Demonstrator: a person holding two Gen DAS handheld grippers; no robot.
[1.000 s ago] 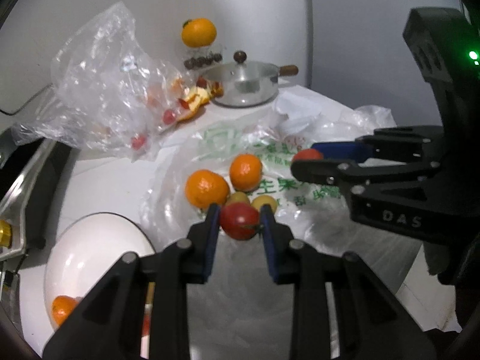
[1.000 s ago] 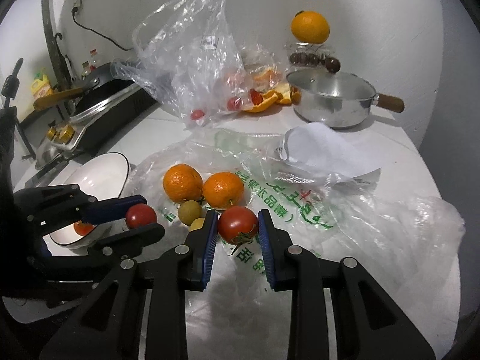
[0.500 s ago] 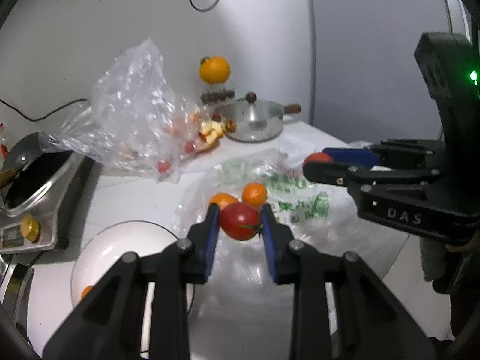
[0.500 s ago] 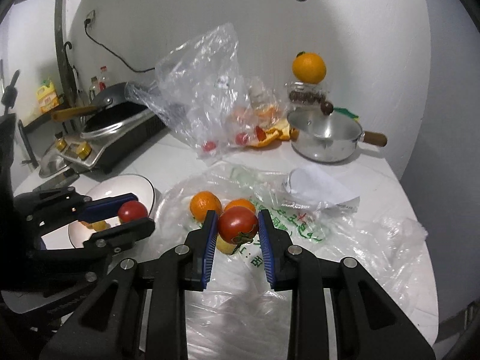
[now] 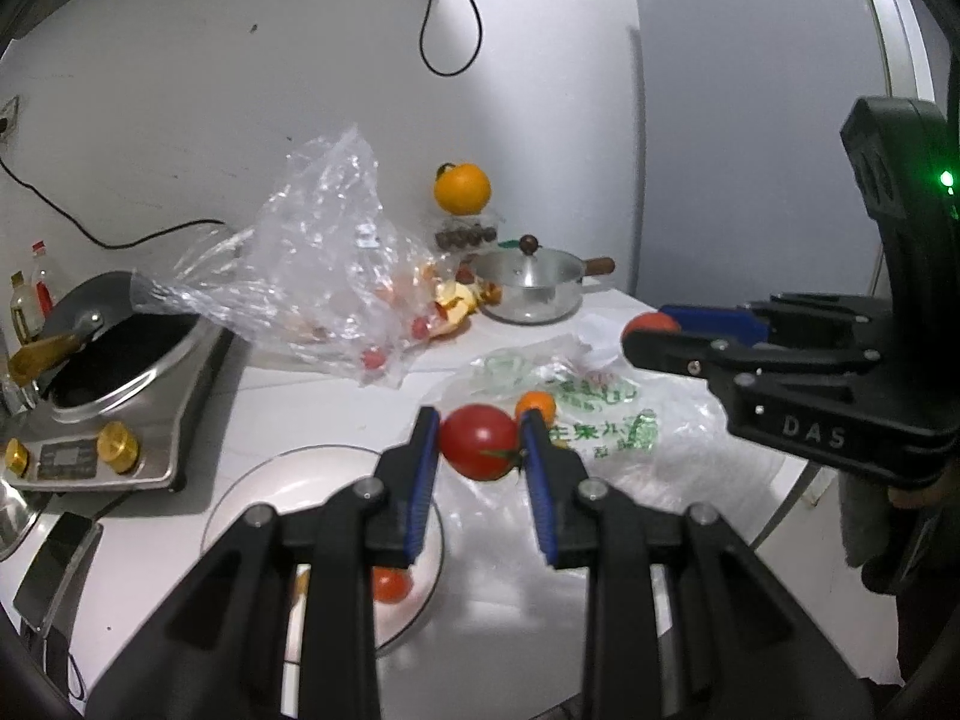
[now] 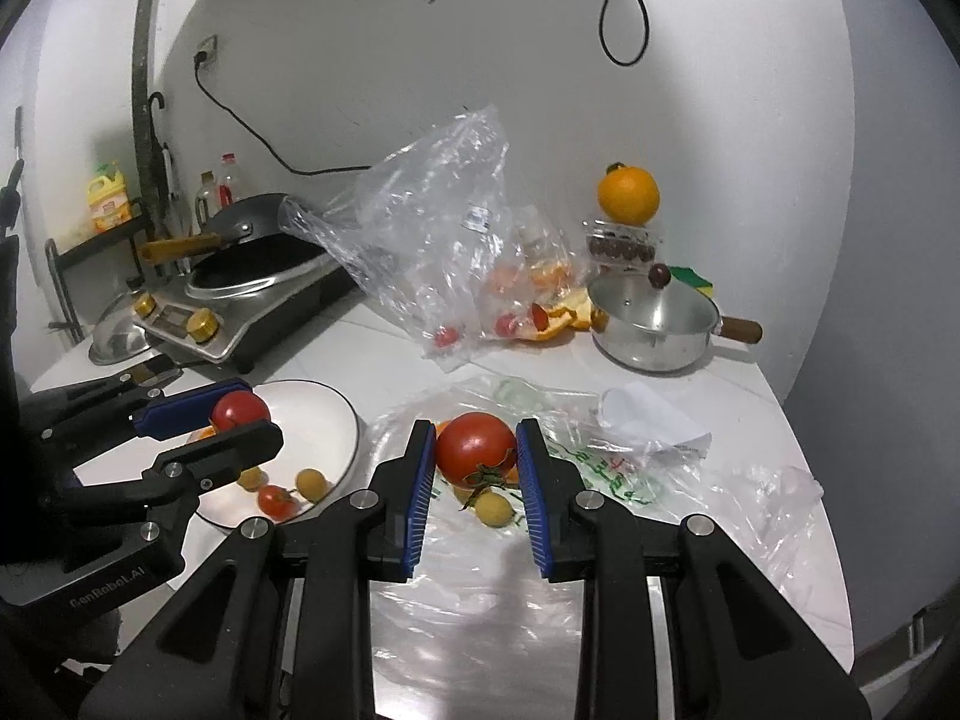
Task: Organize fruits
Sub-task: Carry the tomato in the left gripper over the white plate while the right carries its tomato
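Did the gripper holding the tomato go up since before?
Yes. The left gripper with its tomato rose: the white bowl and oranges now look smaller and farther below.

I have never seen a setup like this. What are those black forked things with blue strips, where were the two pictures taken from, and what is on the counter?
There is no robot here. A person holds a black hand tool in each hand, and each ends in a two-finger claw with blue pads. A camera on each tool looks along its fingers, which gives the two pictures.

The left claw is shut on a red tomato. The right claw grips another red tomato. Each camera also sees the other claw from the side.

On the white counter lie a white bowl holding small fruits, a printed clear plastic bag with an orange on it, and a lidded steel saucepan.
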